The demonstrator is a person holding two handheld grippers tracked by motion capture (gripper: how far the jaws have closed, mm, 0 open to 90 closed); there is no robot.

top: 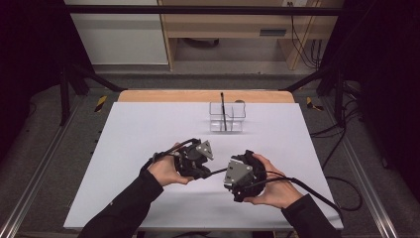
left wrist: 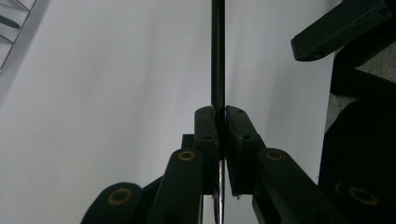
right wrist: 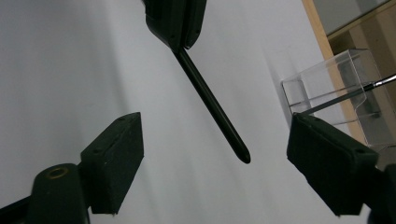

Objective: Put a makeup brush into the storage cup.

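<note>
My left gripper (top: 207,173) (left wrist: 220,112) is shut on a slim black pen (top: 218,171) (left wrist: 217,56), which sticks out straight ahead past its fingertips. In the right gripper view the same pen (right wrist: 212,105) slants down from the left gripper's jaws (right wrist: 180,21), and its pointed tip hangs free between my right gripper's jaws. My right gripper (top: 230,174) (right wrist: 214,120) faces it from the right and is open, with its pads well clear of the pen on both sides. Both hands hover over the white tabletop (top: 148,134) near its front middle.
A clear plastic organizer (top: 227,118) (right wrist: 336,84) stands toward the back of the table with another dark pen (top: 223,110) upright in it. Cables trail from both grippers toward the front right. A wooden edge (top: 198,95) borders the table's far side.
</note>
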